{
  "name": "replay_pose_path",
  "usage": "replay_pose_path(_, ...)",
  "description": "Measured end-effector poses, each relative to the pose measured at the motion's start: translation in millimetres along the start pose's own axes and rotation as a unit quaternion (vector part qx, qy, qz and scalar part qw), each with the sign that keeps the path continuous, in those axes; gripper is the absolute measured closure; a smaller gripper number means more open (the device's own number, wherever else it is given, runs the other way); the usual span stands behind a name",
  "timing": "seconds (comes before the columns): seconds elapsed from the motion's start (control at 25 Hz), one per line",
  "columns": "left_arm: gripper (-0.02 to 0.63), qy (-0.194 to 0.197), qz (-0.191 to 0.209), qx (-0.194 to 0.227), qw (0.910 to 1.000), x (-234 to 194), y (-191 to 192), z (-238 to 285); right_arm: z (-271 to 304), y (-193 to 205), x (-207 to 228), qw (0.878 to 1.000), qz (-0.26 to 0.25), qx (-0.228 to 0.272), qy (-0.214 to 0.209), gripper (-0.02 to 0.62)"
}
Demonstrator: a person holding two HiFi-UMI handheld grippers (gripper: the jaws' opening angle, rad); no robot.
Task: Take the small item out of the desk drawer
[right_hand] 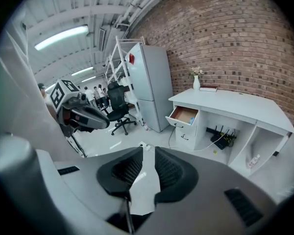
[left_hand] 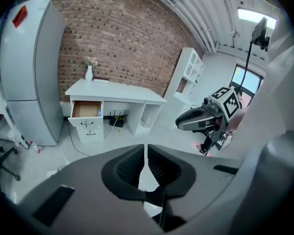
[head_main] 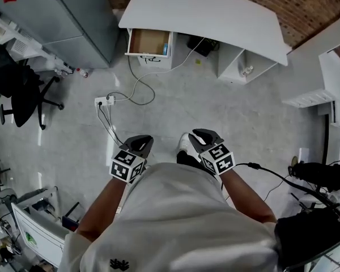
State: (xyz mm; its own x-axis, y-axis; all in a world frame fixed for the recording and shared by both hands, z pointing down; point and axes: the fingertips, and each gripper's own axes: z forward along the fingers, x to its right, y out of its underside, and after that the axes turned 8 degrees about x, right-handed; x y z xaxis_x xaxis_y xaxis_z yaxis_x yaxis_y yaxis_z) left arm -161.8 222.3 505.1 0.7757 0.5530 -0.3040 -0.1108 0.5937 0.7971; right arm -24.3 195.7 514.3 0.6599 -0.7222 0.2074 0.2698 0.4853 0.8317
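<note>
open drawer [head_main: 149, 42] w/ small blue item [head_main: 165, 49] well ahead, slightly left; my left gripper [head_main: 140, 145] nearer, jaws pressed together; right gripper [head_main: 203, 136] slightly spread, both empty.

The right gripper [right_hand: 148, 153] held its fingers [right_hand: 171, 173] slightly apart, empty, facing the white worktop [right_hand: 235, 104], whose top drawer [right_hand: 184, 115] stood open (something small and blue [right_hand: 191, 120] inside).

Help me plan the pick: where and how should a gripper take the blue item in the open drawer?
Probably from above, through the drawer's open top. The blue item sits against the right wall, so grip its front and back ends, jaws lined along that wall. Its exact shape is unclear.
</note>
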Motion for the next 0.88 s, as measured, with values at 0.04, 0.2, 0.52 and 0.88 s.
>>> replay_pose_path(0.04,0.581,-0.004,-0.001,-0.001,1.0,-6.5,-15.1,18.4,3.4,-6.4,22.6,1.0,0.004,0.0,0.0,0.489)
replay_pose_path(0.2,0.581,-0.02,-0.007,-0.01,0.9997,-24.2,-63.7,86.2,6.5,-22.3,102.6,1.0,0.017,-0.002,-0.001,0.489)
replay_pose_path(0.52,0.577,-0.029,0.009,-0.022,0.9993,-44.9,-124.1,199.6,9.4,-9.5,210.8,0.999,0.031,-0.016,0.002,0.5)
replay_pose_path(0.88,0.494,-0.053,-0.029,-0.032,0.9977,-148.3,-153.2,290.3,33.0,-46.7,260.6,0.995,0.082,-0.001,0.065,0.503)
